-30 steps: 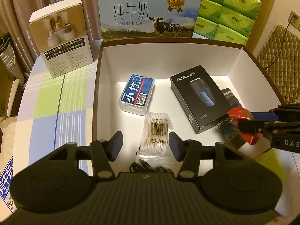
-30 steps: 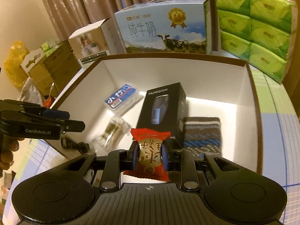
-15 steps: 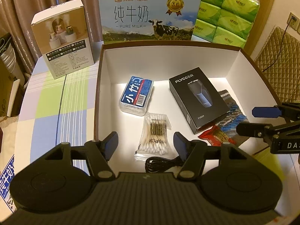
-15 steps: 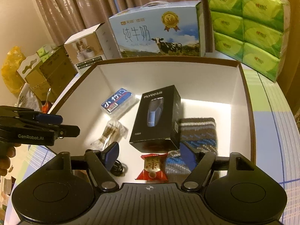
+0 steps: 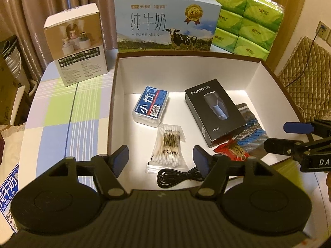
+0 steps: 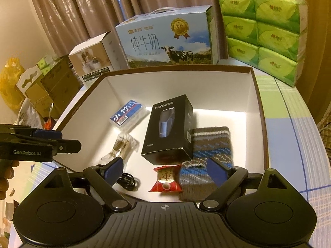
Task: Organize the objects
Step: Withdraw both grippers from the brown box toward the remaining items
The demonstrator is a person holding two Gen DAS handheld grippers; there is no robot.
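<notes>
A white box with a brown rim [image 5: 115, 95] [image 6: 260, 111] holds a blue toothpick case [image 5: 151, 108] [image 6: 126, 113], a black FLYCO shaver box [image 5: 215, 113] [image 6: 168, 130], a bag of cotton swabs [image 5: 168, 147] [image 6: 122, 144], a black cable [image 5: 175, 175] [image 6: 127, 180], a knitted sock [image 5: 250, 132] [image 6: 209, 155] and a red candy [image 5: 232, 152] [image 6: 166, 178]. My left gripper [image 5: 161, 161] [image 6: 62, 142] is open and empty above the box's near edge. My right gripper [image 6: 165, 168] [image 5: 289, 136] is open and empty, just above the candy.
Behind the box stand a milk carton [image 5: 165, 26] [image 6: 167, 39], a beige product box [image 5: 76, 49] [image 6: 93, 60] and green tissue packs [image 5: 246, 18] [image 6: 262, 29]. The checked tablecloth [image 5: 66, 113] [image 6: 289, 128] shows on both sides. Cardboard boxes [image 6: 47, 88] stand off the table's left.
My right gripper opened and let the red candy go; it now lies in the box beside the sock. Both grippers drew back and up a little.
</notes>
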